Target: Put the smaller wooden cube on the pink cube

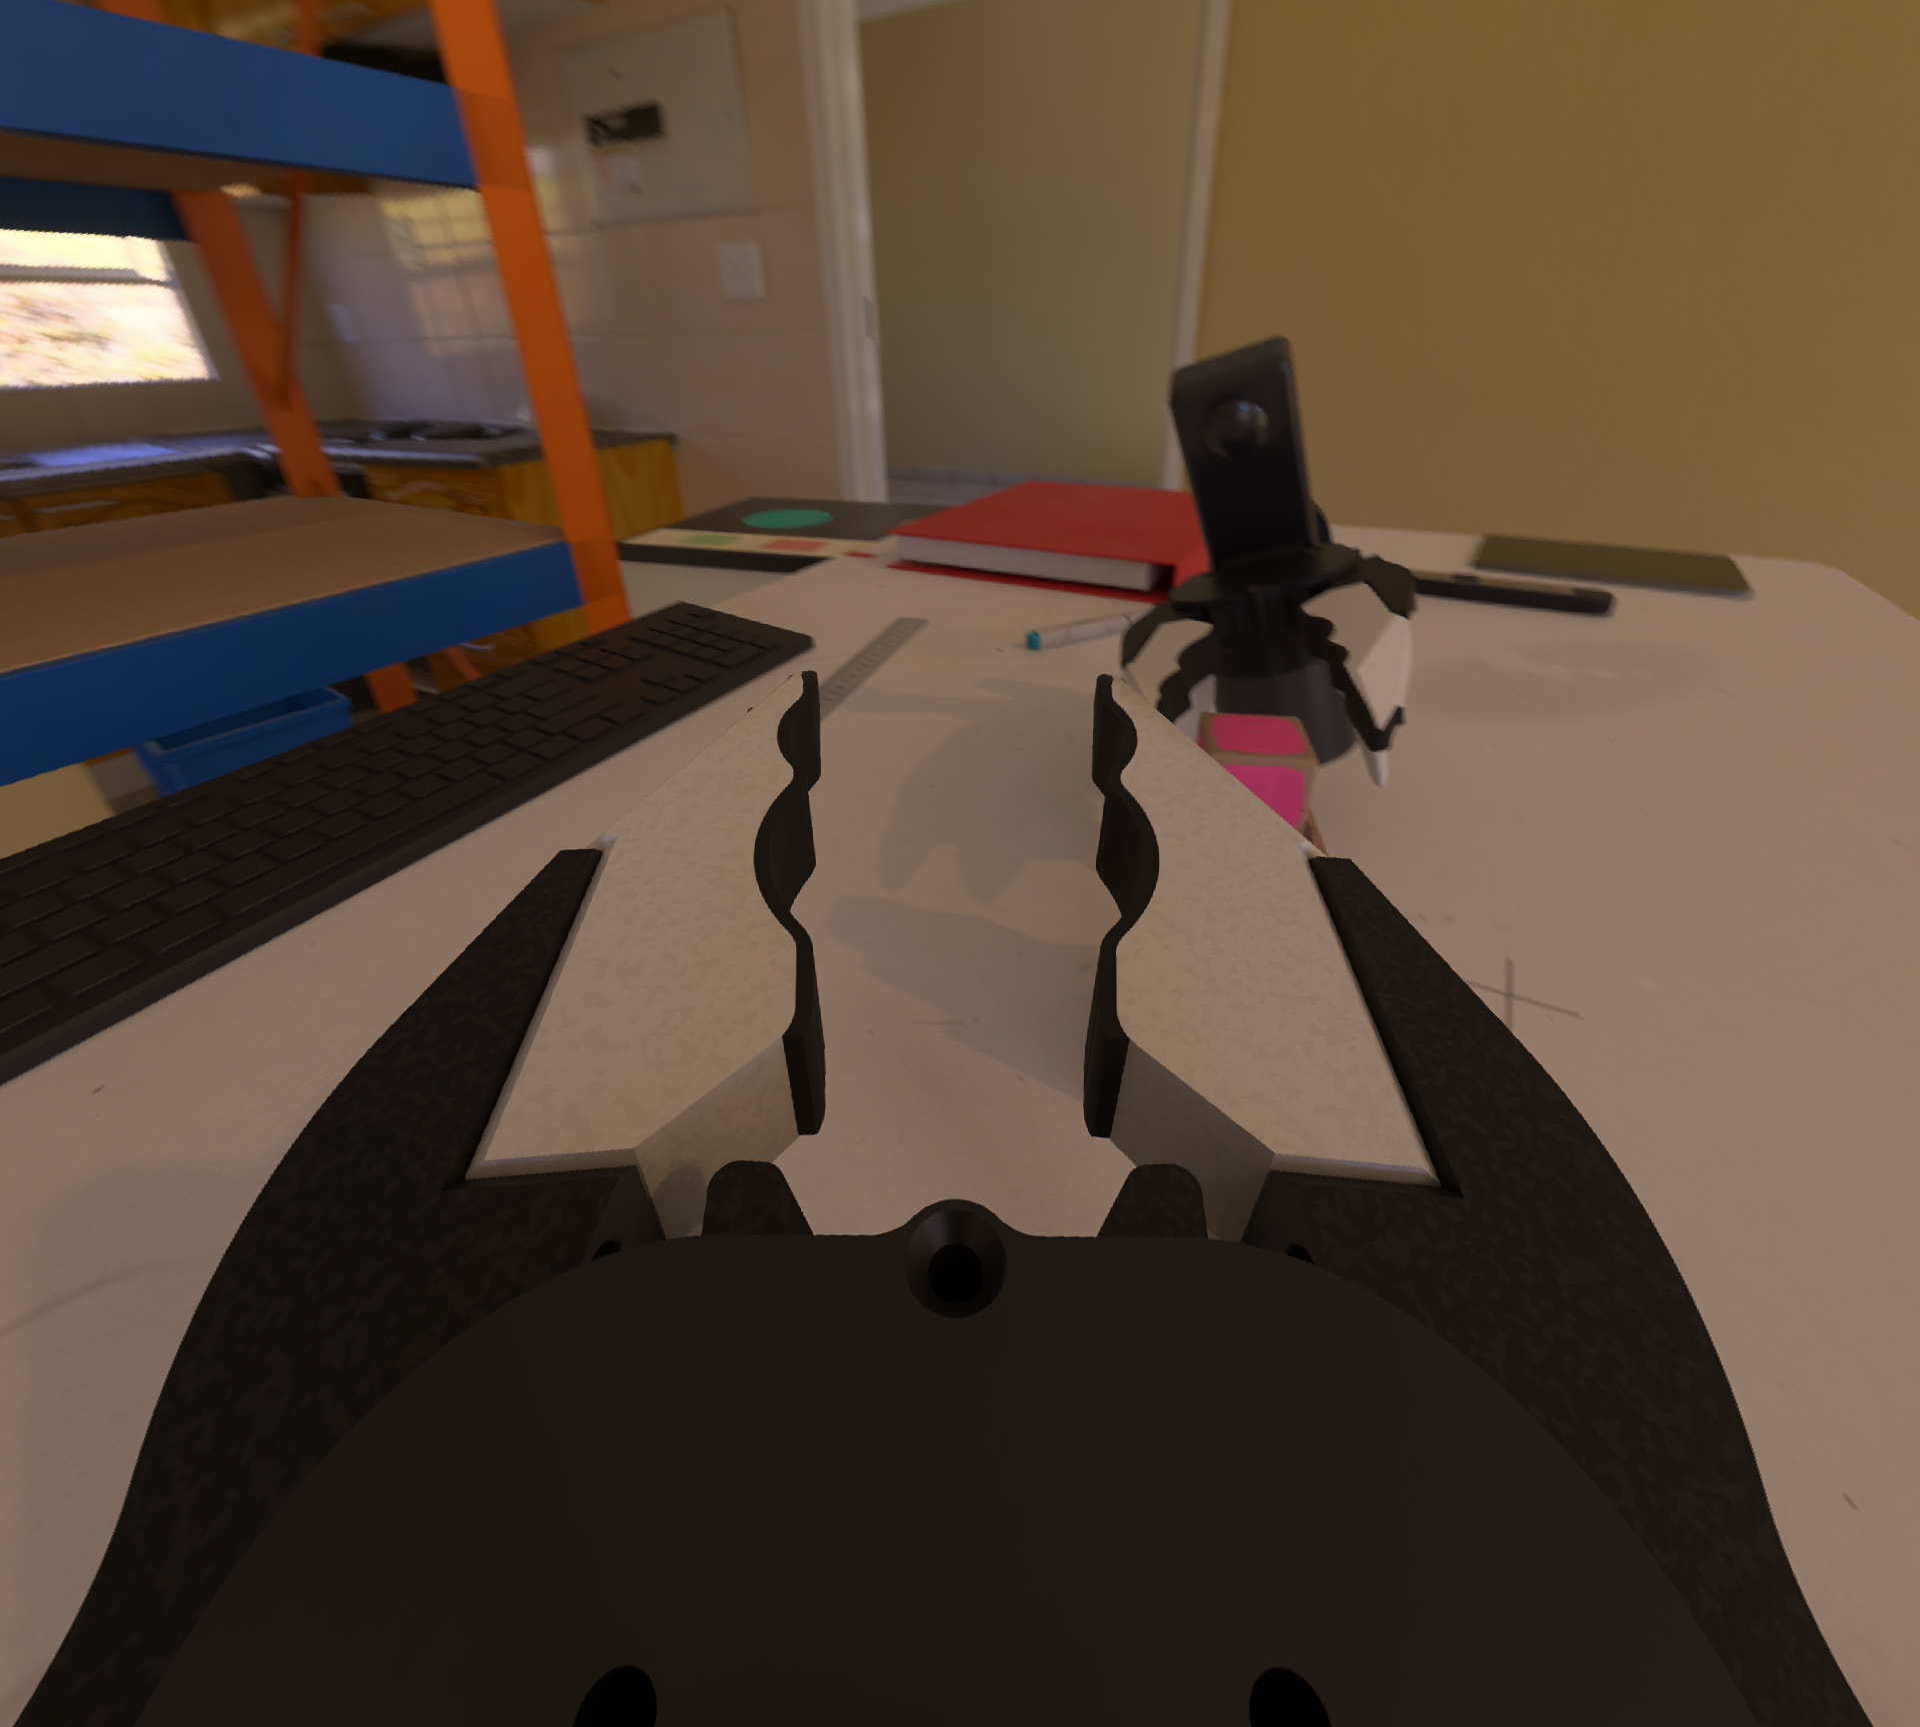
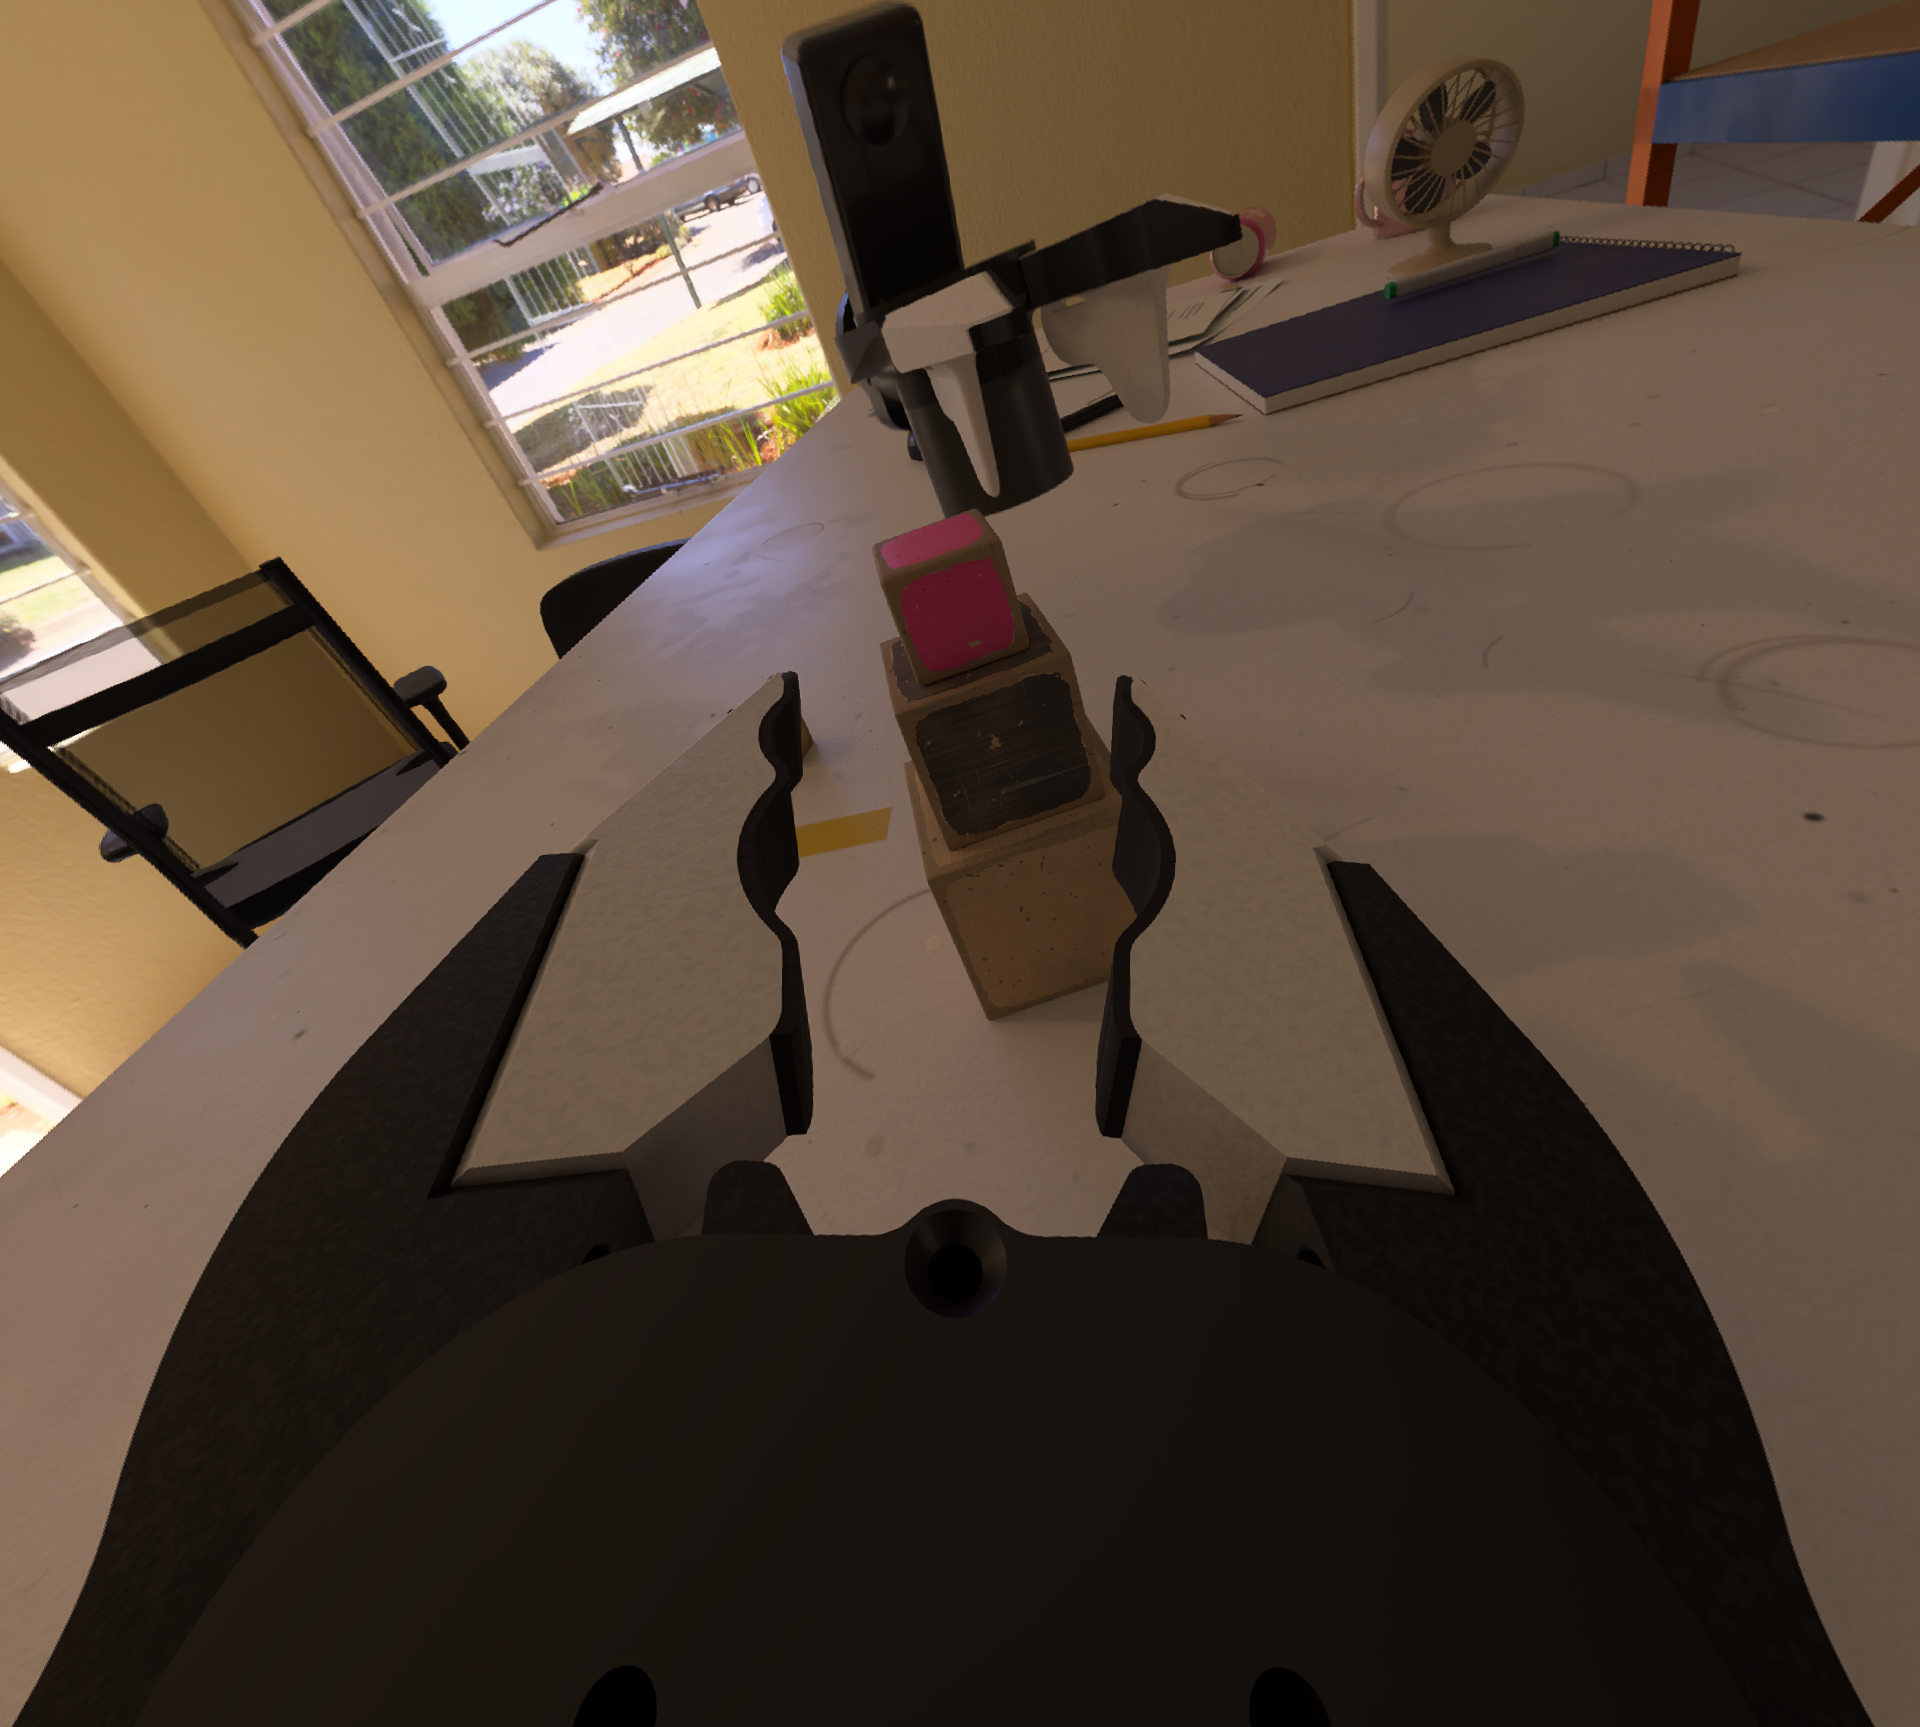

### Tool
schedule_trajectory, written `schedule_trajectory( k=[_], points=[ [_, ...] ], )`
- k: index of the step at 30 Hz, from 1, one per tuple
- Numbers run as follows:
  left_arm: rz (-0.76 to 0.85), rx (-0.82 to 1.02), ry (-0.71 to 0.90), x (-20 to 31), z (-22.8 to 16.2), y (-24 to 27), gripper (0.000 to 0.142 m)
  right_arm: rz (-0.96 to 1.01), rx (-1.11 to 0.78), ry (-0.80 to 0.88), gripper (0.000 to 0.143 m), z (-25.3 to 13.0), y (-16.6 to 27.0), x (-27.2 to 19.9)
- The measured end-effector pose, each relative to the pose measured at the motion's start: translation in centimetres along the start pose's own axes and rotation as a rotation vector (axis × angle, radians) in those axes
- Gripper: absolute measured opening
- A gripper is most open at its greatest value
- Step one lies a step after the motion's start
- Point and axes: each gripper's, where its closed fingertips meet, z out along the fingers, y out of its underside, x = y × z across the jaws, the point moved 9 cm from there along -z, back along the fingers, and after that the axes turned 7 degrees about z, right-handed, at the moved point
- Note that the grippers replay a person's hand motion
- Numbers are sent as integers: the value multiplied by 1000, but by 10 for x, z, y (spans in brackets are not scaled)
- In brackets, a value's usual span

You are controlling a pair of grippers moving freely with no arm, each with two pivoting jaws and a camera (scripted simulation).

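Observation:
In the right wrist view a stack stands on the white table (image 2: 1558,742): a pink cube (image 2: 951,607) on top, a black-faced cube (image 2: 1003,768) under it, a larger wooden cube (image 2: 1029,934) at the bottom. My right gripper (image 2: 956,701) is open and empty, and the stack shows between its fingers, close to the right one. A small brown piece (image 2: 805,734) peeks out behind the left fingertip; I cannot tell what it is. My left gripper (image 1: 956,711) is open and empty above bare table. The pink cube (image 1: 1262,758) is ahead to its right, partly hidden by its right finger.
A black keyboard (image 1: 364,794), a ruler (image 1: 883,654), a marker (image 1: 1075,633), a red book (image 1: 1049,534) and a blue-and-orange shelf (image 1: 260,597) lie left and ahead. A notebook (image 2: 1455,306), fan (image 2: 1444,150), pencil (image 2: 1153,428) and yellow tape (image 2: 842,830) are on the table; a chair (image 2: 260,742) stands past its edge.

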Motion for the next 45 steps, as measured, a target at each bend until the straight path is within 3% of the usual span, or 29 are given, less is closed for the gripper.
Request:
schedule_trajectory(
  k=[5, 8, 11, 15, 17, 20, 26, 34, 38, 42, 45],
  points=[
    [8, 38, -300, -7, -15, 30, 46, -119, 50, 24, 57, -5, -1, -11],
    [16, 49, -352, -9, -17, 32, 45, -324, 118, 48, 44, -5, -4, -55],
    [1, 32, -349, -11, -16, 32, 45, -350, 186, -29, 31, 19, 4, -110],
    [-56, 48, -350, -17, -18, 33, 45, -320, -52, 161, 33, 88, 39, -134],
    [-80, 67, -356, -20, -20, 33, 45, -362, -219, 333, 35, 119, 54, -130],
    [-98, 78, -358, -22, -20, 34, 45, -337, -409, 410, 39, 147, 64, -118],
    [-103, 68, -347, -27, -13, 35, 45, -214, -530, 386, 43, 166, 66, -104],
    [-111, 67, -346, -30, -9, 36, 45, -240, -688, 423, 43, 183, 74, -101],
    [-119, 78, -346, -30, -10, 36, 45, -235, -646, 379, 20, 179, 72, -103],
    [-127, 94, -349, -31, -12, 36, 45, -218, -477, 120, 20, 162, 56, -112],
    [-132, 94, -348, -31, -12, 36, 45, -281, -408, -5, 20, 140, 19, -117]
  ],
)
